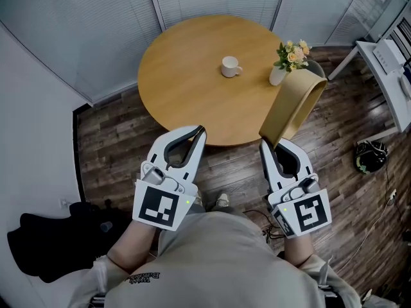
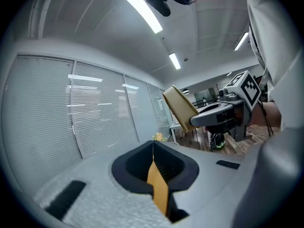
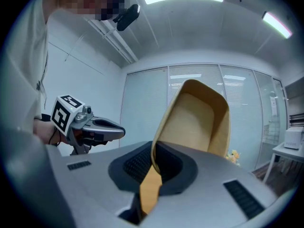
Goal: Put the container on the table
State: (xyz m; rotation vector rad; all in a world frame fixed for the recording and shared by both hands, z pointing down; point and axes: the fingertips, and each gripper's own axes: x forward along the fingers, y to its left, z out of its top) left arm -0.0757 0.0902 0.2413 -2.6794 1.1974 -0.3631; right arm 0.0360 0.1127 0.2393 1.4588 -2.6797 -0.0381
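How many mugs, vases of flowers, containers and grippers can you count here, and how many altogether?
Mug: 1
Vase of flowers: 1
Container: 1
Grippers: 2, left gripper and right gripper
Total: 5

The tabletop (image 1: pixel 186 76) is open across its left half and along its near edge. A mug (image 1: pixel 230 67) stands just right of centre and a vase (image 1: pixel 278 74) of flowers at the right edge, with a gap between them. The container (image 1: pixel 292 104), clamped in the right gripper (image 1: pixel 270 145), hangs over the near right edge, close beside the vase.
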